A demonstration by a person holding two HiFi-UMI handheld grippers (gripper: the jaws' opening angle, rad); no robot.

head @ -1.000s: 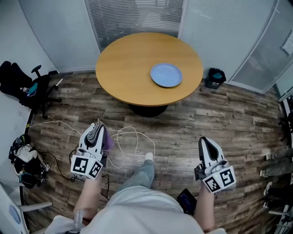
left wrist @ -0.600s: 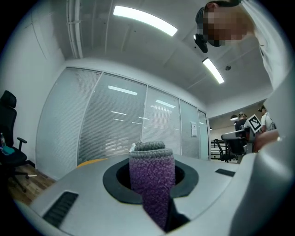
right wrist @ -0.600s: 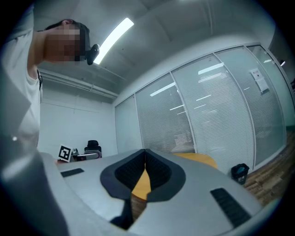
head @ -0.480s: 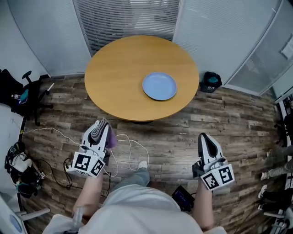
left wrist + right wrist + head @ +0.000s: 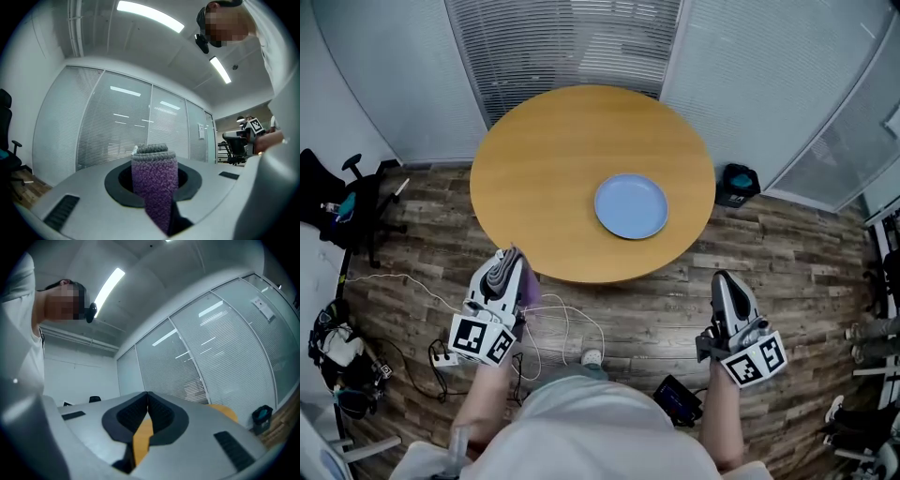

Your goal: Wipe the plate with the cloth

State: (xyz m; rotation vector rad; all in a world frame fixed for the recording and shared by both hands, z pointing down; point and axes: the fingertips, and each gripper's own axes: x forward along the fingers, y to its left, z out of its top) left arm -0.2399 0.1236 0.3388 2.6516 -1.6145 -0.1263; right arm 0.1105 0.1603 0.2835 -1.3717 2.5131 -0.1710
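A pale blue plate (image 5: pixel 631 206) lies on the round wooden table (image 5: pixel 544 178), right of its middle. My left gripper (image 5: pixel 508 259) is held near the table's front left edge, over the floor, shut on a folded grey and purple cloth (image 5: pixel 501 271). In the left gripper view the cloth (image 5: pixel 154 182) stands clamped between the jaws. My right gripper (image 5: pixel 724 282) hangs over the floor in front of the table's right side, shut with nothing in it. Its jaws meet at the tip in the right gripper view (image 5: pixel 147 395).
A black bin (image 5: pixel 738 182) stands right of the table. White cables (image 5: pixel 567 314) lie on the wood floor by my foot. A black office chair (image 5: pixel 337 208) and bags (image 5: pixel 337 352) are at the left. Blinds and glass walls close the room behind the table.
Both grippers and I have come closer to the table; the table and plate now sit lower and nearer in the head view. The cloth stays clamped in the left gripper.
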